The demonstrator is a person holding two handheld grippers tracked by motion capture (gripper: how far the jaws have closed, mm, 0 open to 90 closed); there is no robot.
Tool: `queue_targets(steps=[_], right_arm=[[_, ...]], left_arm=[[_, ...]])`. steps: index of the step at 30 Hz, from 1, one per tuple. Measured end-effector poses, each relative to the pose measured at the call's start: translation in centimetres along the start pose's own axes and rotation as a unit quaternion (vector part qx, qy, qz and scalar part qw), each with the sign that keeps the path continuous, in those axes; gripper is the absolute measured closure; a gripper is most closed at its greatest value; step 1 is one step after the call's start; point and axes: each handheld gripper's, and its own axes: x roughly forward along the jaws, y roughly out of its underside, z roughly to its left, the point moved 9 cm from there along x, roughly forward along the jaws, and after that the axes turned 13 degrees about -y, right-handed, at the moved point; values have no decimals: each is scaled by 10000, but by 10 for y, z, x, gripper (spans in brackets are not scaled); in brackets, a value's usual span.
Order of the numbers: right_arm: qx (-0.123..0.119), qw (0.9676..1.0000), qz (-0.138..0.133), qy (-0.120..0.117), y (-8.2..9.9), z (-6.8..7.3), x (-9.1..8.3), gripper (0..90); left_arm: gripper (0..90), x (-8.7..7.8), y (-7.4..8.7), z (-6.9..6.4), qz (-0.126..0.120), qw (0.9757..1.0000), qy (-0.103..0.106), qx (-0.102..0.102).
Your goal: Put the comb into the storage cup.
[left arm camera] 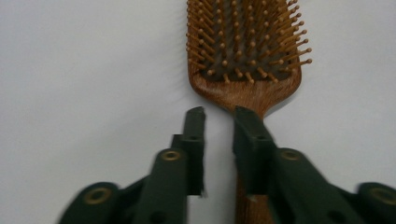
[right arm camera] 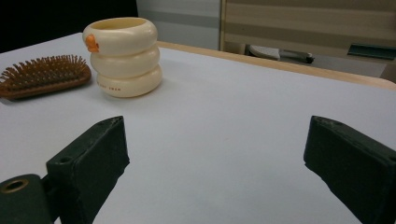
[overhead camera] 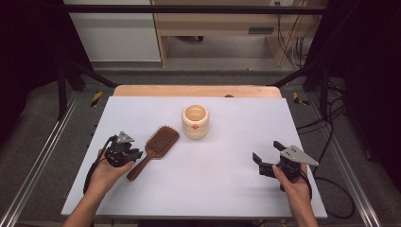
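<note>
Hairbrush (overhead camera: 155, 150): wooden paddle type, bristles up, lying flat on the white surface (overhead camera: 213, 184) in its left half, handle slanting toward the near left corner, head pointing toward the far edge.

Left claw (overhead camera: 138, 154): held in the person's left hand (overhead camera: 108, 171) near the left edge, at the brush handle. In the left gripper view the left claw (left arm camera: 218, 116) has its jaws a narrow gap apart; one jaw lies over the handle, the other over bare surface beside it. No grip on the brush.

Right claw (overhead camera: 267, 152): held in the right hand (overhead camera: 294, 182) near the right edge, well apart from the brush, jaws spread wide, nothing between them.

Cream cup (overhead camera: 195, 121): three stacked rings, small orange mark on the side, upright just beyond the brush head, around the middle of the far half.
</note>
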Motion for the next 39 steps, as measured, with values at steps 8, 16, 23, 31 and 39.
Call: queue_targets(steps=[8,16,23,31,39], right_arm=[[17,10000,34,-12,1,1,0,63],[17,10000,37,-18,1,1,0,63],[38,10000,40,-32,1,1,1,61],[41,10000,52,-39,2,1,1,59],[36,10000,65,-45,2,1,1,59]], left_arm=[[149,4,-11,-14,220,9997,37,54],[76,16,-8,-17,612,9981,-13,78],[110,27,-1,-20,973,9951,-23,186],[302,25,0,-23,1058,9938,160,306],[485,26,0,-26,1173,9923,258,298]])
